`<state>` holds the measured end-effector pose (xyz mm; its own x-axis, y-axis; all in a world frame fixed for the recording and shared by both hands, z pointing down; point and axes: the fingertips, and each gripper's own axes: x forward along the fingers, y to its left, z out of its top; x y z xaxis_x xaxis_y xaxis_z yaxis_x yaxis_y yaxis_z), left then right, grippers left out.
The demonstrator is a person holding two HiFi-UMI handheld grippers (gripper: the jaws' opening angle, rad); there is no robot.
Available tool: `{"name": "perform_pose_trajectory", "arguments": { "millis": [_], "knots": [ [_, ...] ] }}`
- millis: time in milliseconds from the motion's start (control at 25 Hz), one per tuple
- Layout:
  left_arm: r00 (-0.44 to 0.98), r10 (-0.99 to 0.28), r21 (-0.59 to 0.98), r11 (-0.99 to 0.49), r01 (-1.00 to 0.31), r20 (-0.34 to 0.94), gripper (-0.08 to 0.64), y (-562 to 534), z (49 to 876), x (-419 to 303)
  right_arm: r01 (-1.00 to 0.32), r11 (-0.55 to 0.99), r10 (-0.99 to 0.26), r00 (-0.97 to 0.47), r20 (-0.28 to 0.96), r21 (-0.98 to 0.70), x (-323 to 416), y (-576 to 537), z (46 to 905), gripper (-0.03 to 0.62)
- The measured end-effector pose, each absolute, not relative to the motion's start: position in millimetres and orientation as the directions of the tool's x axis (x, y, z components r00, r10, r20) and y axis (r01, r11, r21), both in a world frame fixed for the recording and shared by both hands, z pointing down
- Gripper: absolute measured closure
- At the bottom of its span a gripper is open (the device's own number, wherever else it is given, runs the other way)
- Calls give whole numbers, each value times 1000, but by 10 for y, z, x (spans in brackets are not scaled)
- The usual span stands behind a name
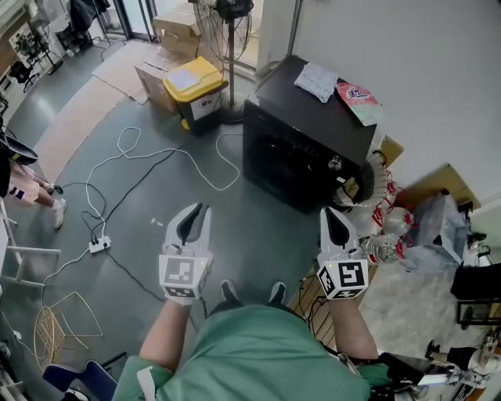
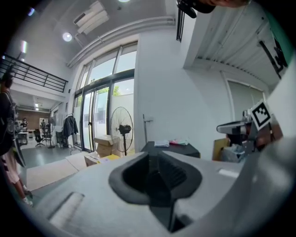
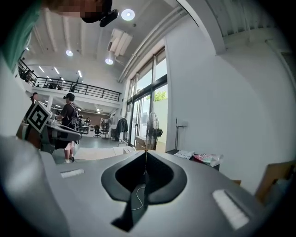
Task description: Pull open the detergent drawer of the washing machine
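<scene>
A black washing machine (image 1: 301, 149) stands on the grey floor ahead of me, with its dark front and a silver knob (image 1: 335, 163) turned toward me. I cannot make out its detergent drawer. A white cloth (image 1: 317, 81) and a pink packet (image 1: 358, 102) lie on its top. My left gripper (image 1: 200, 210) hangs well short of the machine, shut and holding nothing. My right gripper (image 1: 333, 213) is shut and bare too, just in front of the machine's near right corner. In the left gripper view the machine (image 2: 170, 149) shows beyond the shut jaws; the right gripper view shows it (image 3: 194, 159) likewise.
A yellow-lidded bin (image 1: 196, 90), a standing fan (image 1: 228, 23) and cardboard boxes (image 1: 176, 31) sit left of and behind the machine. White cable (image 1: 156, 157) and a power strip (image 1: 99, 245) lie on the floor. Bags and bottles (image 1: 391, 231) crowd its right side. A person (image 1: 23, 184) stands far left.
</scene>
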<state>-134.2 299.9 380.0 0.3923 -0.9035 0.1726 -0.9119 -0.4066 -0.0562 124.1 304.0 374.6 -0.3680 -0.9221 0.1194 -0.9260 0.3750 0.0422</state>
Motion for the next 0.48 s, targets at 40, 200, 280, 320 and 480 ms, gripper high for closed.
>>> {"name": "perform_pose_trajectory", "arguments": {
  "millis": [40, 200, 280, 320, 480],
  "knots": [
    [398, -902, -57, -412, -910, 169, 495, 2997, 3784, -1383, -930, 366, -925, -360, 119, 37, 1213, 3029, 3738, 589],
    [431, -891, -51, -441, -896, 145, 446, 3012, 3715, -1597, -933, 356, -929, -348, 126, 47, 991, 2994, 3684, 437],
    [459, -880, -39, -466, -884, 121, 417, 3011, 3663, -1675, -931, 360, -929, -350, 121, 64, 871, 2986, 3637, 393],
    [476, -873, -28, -481, -876, 109, 402, 3009, 3643, -1704, -928, 365, -927, -355, 119, 73, 814, 2986, 3618, 389],
    [544, -835, 20, -544, -839, 81, 345, 3015, 3640, -1792, -921, 375, -924, -363, 121, 101, 638, 3001, 3562, 385]
  ]
}}
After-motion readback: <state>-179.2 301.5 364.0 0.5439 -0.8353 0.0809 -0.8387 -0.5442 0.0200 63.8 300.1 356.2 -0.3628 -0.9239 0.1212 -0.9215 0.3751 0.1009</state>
